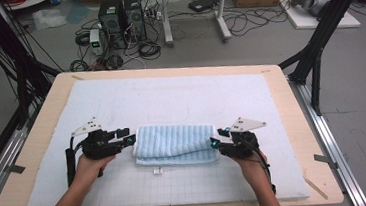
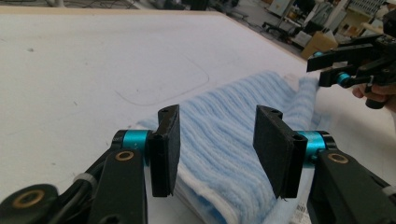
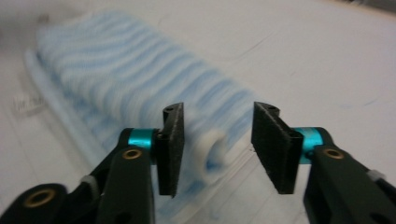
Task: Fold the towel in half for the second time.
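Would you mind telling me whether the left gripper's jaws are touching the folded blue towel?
Apart. In the left gripper view, the left gripper stands open, with towel visible between its jaws and a gap beside each pad.

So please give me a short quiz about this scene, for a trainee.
1. True or false: the blue striped towel lies folded on the white mat.
2. Where is the left gripper? A: at one short end of the towel; B: on the bare table edge.
3. The jaws of the right gripper stand ____.

Key: 1 true; 2 A; 3 open, pressing nothing.
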The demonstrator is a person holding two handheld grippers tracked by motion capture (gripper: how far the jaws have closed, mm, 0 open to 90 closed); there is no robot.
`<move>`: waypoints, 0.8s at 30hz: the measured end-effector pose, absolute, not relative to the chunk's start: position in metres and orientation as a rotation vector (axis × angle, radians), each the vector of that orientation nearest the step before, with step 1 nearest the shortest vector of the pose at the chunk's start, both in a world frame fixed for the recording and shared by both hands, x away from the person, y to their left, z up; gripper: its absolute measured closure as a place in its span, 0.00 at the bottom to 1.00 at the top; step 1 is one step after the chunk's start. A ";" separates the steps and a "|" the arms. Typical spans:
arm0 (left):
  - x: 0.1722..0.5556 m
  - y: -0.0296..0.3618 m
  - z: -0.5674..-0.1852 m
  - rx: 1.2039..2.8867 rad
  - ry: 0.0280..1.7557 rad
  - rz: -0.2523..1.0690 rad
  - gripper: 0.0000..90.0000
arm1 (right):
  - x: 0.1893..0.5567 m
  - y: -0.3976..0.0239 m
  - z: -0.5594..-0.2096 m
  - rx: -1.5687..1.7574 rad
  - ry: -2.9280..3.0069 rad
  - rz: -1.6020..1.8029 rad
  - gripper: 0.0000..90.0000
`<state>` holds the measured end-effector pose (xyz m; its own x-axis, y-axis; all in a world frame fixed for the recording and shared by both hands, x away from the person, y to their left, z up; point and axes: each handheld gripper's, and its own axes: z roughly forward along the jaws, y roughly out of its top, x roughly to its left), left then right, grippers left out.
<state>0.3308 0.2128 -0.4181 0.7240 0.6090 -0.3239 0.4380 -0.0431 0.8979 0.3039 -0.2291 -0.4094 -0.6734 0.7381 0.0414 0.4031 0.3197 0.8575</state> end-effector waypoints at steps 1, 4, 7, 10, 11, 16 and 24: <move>0.332 0.212 -0.418 1.676 0.853 0.172 0.57 | 0.304 -0.232 -0.404 1.025 2.200 1.313 0.56; 0.338 0.208 -0.419 1.691 0.874 0.175 0.58 | 0.310 -0.229 -0.401 1.026 2.182 1.285 0.55; 0.343 0.199 -0.424 1.725 0.881 0.170 0.60 | 0.321 -0.221 -0.407 1.055 2.196 1.243 0.55; 0.346 0.190 -0.428 1.777 0.878 0.172 0.62 | 0.331 -0.210 -0.417 1.070 2.258 1.186 0.55; 0.346 0.188 -0.430 1.799 0.872 0.172 0.63 | 0.333 -0.208 -0.418 1.075 2.271 1.180 0.55; 0.341 0.177 -0.437 1.893 0.845 0.164 0.65 | 0.333 -0.196 -0.427 1.051 2.349 1.129 0.59; 0.329 0.169 -0.447 1.974 0.850 0.127 0.69 | 0.318 -0.194 -0.438 1.017 2.433 1.123 0.61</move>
